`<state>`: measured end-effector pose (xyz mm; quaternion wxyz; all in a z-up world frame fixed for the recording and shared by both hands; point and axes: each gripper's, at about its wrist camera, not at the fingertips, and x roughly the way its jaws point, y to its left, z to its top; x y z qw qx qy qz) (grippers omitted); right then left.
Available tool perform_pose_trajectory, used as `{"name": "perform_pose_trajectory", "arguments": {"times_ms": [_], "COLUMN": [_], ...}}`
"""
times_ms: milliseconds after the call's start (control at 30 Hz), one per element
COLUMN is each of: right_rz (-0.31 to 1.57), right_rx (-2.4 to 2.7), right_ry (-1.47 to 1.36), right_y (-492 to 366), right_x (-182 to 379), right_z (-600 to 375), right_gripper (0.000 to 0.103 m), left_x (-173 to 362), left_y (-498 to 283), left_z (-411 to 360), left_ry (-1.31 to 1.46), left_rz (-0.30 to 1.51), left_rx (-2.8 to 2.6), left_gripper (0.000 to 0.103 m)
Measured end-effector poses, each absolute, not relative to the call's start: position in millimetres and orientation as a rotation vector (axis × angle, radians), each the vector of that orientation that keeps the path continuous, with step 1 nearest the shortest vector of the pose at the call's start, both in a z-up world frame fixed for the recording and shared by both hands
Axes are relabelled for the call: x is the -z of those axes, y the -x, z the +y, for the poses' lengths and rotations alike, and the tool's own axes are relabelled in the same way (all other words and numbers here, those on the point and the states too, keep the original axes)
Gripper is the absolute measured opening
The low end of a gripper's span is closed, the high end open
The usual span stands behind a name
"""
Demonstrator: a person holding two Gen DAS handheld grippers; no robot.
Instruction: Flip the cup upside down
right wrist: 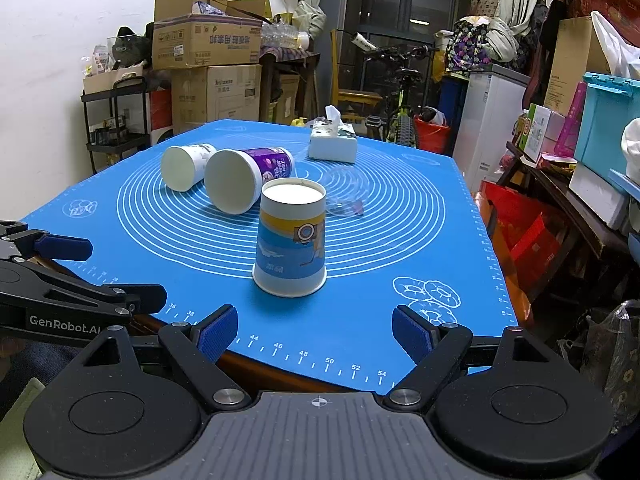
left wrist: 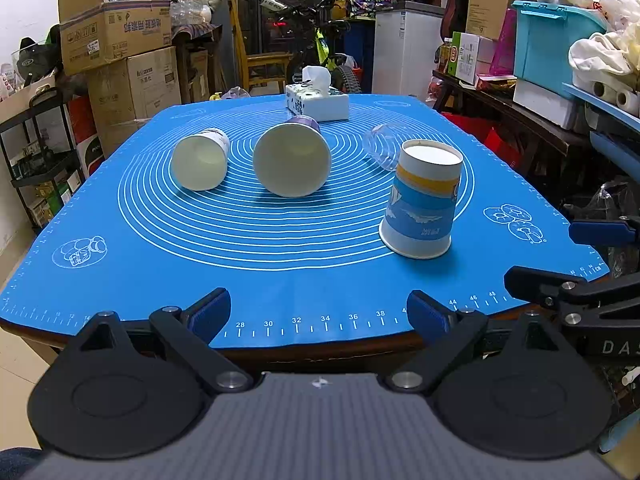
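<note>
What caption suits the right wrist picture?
Open right gripper faces an upside-down blue cup; two paper cups lie sideways behind it.

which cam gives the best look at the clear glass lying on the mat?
Left wrist view. The clear glass shows its outline on its side, just behind the blue paper cup. In the right wrist view the clear glass is a faint shape over the mat rings, partly hidden by the blue paper cup.

"GenRobot.AI" on left tool (right wrist: 72,276); ruler numbers 28–54 on blue mat (right wrist: 280,344)
</note>
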<state>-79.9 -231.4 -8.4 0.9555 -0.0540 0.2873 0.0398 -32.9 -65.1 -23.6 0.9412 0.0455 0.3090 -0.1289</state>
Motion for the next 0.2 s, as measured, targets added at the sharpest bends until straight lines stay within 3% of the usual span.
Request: {"name": "perform_pose_trajectory", "arguments": {"times_ms": [200], "right_rz": [0.583], "right_rx": [-0.081], "right_ry": [0.109], "right_y": [79.9], "right_x": [8.3], "right_z": [-231.5], "right_gripper": [0.086], "left_x": [24.2], "left_y": [32.6], "left_z": [-65.6], "left_ry": [-0.096], "left_rz": [0.633], "left_rx": [0.266], "left_gripper": [0.094]}}
